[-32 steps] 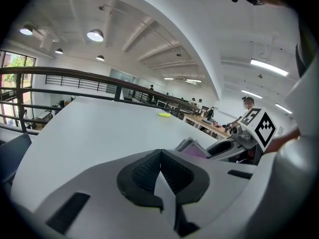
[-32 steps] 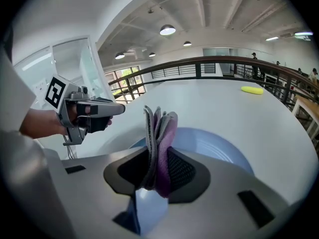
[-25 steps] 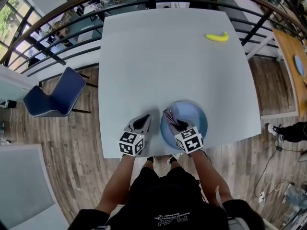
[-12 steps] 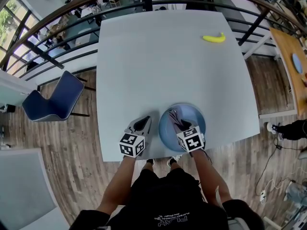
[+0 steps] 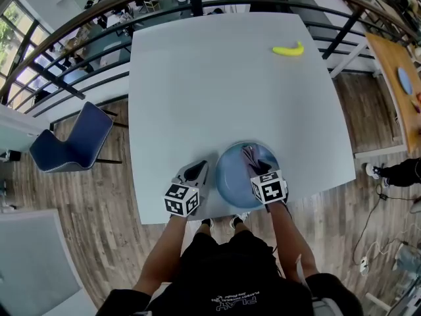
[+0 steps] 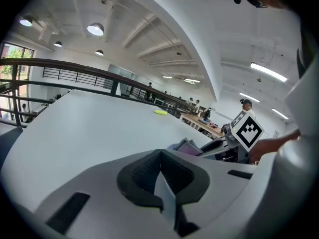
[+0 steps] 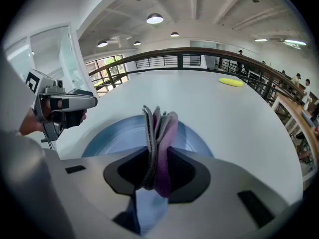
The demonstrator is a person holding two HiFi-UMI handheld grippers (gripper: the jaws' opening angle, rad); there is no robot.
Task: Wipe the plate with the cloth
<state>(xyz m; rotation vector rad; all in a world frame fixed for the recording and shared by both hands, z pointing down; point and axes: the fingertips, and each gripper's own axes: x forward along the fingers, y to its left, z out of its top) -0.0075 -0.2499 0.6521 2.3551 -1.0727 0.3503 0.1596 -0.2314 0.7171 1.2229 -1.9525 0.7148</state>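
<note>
A round blue plate (image 5: 231, 173) lies near the front edge of the white table (image 5: 217, 84). My right gripper (image 5: 256, 165) is shut on a folded grey and purple cloth (image 5: 250, 155), which rests on the right half of the plate. In the right gripper view the cloth (image 7: 158, 133) stands pinched between the jaws over the plate (image 7: 112, 141). My left gripper (image 5: 194, 171) is shut with nothing in it and sits on the table just left of the plate. In the left gripper view its jaws (image 6: 160, 172) meet over bare tabletop, and the cloth (image 6: 185, 146) shows to the right.
A yellow banana (image 5: 288, 49) lies at the far right of the table. A blue chair (image 5: 72, 140) stands on the wooden floor to the left. A dark railing (image 5: 99, 38) runs behind the table. A wooden table (image 5: 398, 78) stands at the right edge.
My right gripper has slid the cloth across the plate from its left side to its right side. The left gripper has stayed in place.
</note>
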